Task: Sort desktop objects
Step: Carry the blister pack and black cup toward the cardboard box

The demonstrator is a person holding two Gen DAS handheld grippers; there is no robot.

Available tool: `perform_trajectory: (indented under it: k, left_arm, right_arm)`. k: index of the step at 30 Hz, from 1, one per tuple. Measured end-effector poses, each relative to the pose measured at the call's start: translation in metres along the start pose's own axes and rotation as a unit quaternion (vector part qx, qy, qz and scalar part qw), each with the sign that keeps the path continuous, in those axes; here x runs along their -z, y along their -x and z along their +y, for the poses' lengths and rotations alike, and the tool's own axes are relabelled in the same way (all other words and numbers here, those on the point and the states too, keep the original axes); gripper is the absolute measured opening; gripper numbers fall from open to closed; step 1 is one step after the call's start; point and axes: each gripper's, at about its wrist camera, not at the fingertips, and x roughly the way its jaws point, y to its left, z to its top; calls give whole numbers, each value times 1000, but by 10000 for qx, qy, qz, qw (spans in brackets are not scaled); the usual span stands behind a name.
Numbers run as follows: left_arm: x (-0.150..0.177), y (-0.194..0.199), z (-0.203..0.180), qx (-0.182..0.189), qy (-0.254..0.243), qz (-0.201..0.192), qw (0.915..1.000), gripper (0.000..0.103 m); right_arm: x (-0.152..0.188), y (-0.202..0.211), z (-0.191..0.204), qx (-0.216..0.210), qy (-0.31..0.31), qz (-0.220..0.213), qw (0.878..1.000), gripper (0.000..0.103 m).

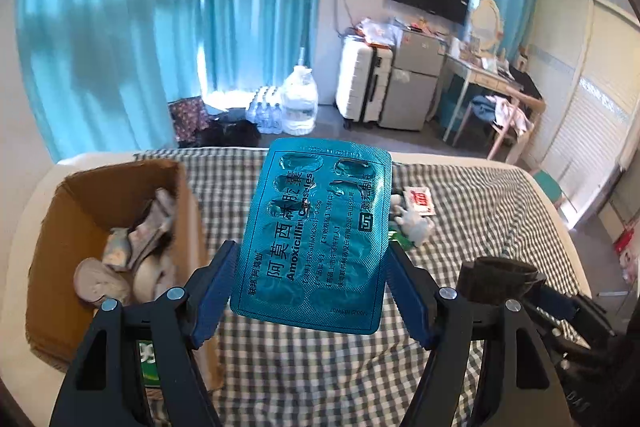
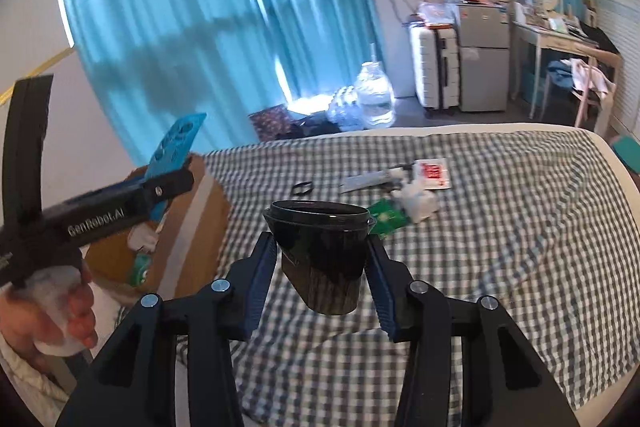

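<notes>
Teal blister pack (image 1: 316, 235) and black cup (image 2: 322, 259) both held aloft over the checked bedcover (image 2: 500, 267)

Left gripper (image 1: 310, 275) pinches the pack by its side edges, just beside the cardboard box (image 1: 52, 227) – right gripper (image 2: 320, 263) clamps the tilted cup – a red-and-white sachet (image 2: 434, 173) and green packet (image 2: 386, 217) lie further out on the cover

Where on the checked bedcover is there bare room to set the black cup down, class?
Free: the wide stretch of checked bedcover right of the black cup, and the strip between the cardboard box and the cup. Crowded: the cluster of white tissue, red-printed sachet and green packet.
</notes>
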Motion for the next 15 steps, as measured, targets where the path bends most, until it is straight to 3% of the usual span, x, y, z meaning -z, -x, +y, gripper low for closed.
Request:
perform_trajectory:
  k: [6,15]
  left_arm:
    - [3,10,48,-186,349,-33,9992,74]
    - [-21,24,137,-720,749,-244,9943,74]
  right_arm:
    - [2,-6,35,-282,214,82,9993,44]
    - [-19,-16,109,-1079,617,63,9922,44]
